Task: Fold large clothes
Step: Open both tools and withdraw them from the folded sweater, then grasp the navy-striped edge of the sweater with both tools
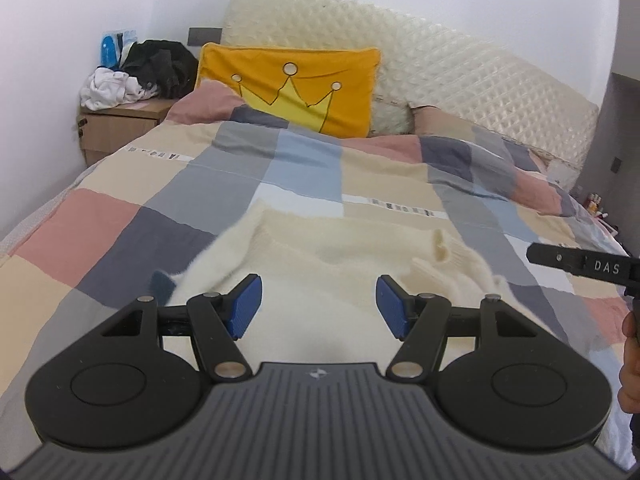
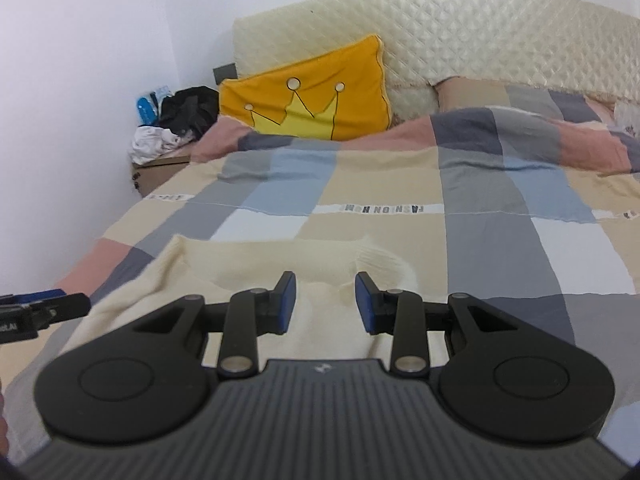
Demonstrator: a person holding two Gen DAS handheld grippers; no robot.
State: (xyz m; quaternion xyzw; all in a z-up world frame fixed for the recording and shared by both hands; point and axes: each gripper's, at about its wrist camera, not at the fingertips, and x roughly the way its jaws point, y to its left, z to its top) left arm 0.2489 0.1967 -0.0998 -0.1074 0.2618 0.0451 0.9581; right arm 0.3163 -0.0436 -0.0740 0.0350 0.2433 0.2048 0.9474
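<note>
Sweater point(image 1: 320, 276) hem (behind tool point(image 1: 319, 306)) hidden

**Room and background**

White walls point(image 1: 60, 20) meet in a corner at left. A bed with a patchwork duvet point(image 1: 304, 168) fills most of the view; a cream quilted headboard point(image 1: 440, 64) stands against the far wall. An orange crown pillow point(image 1: 288, 88) leans on it. A wooden nightstand point(image 1: 116, 128) in the corner carries heaped clothes point(image 1: 136, 76). Light is even and soft.
</note>
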